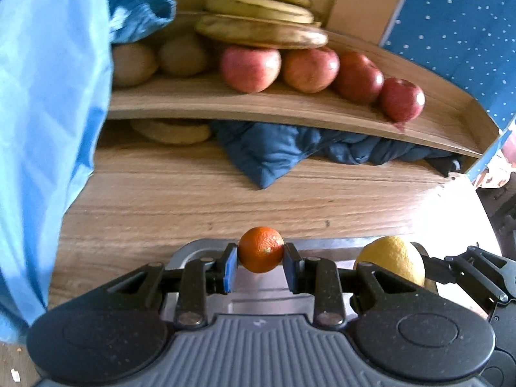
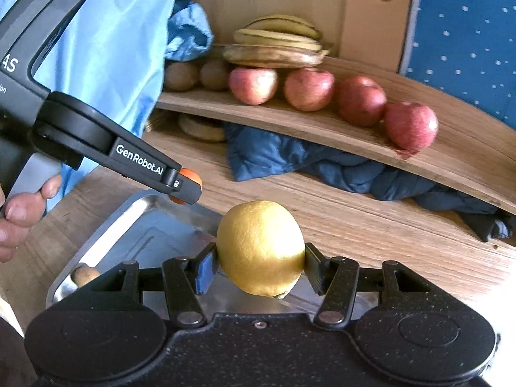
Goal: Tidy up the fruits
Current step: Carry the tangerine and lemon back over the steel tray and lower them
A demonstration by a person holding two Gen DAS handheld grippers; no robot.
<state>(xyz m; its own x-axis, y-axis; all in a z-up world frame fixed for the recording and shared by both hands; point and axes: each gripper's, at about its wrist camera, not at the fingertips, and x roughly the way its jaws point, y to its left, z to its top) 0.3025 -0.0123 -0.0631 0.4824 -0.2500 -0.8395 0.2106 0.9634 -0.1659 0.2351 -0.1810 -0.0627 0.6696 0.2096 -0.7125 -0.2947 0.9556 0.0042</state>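
My left gripper (image 1: 260, 263) is shut on a small orange mandarin (image 1: 261, 249) and holds it above the far rim of a steel tray (image 1: 193, 248). It also shows in the right wrist view (image 2: 188, 190), with the mandarin (image 2: 192, 175) half hidden behind its fingertip. My right gripper (image 2: 258, 264) is shut on a yellow lemon (image 2: 260, 246), held over the tray (image 2: 129, 219); the lemon also shows at the right of the left wrist view (image 1: 391, 259). Ahead, a wooden shelf (image 1: 290, 113) holds several red apples (image 1: 309, 69), bananas (image 1: 258, 13) and brown kiwis (image 1: 132, 63).
A dark blue cloth (image 1: 290, 148) and a banana (image 1: 171, 130) lie under the shelf on the wooden table (image 1: 193, 200). A light blue fabric (image 1: 48, 113) hangs at the left. A small brown fruit (image 2: 84, 274) lies in the tray's near left corner.
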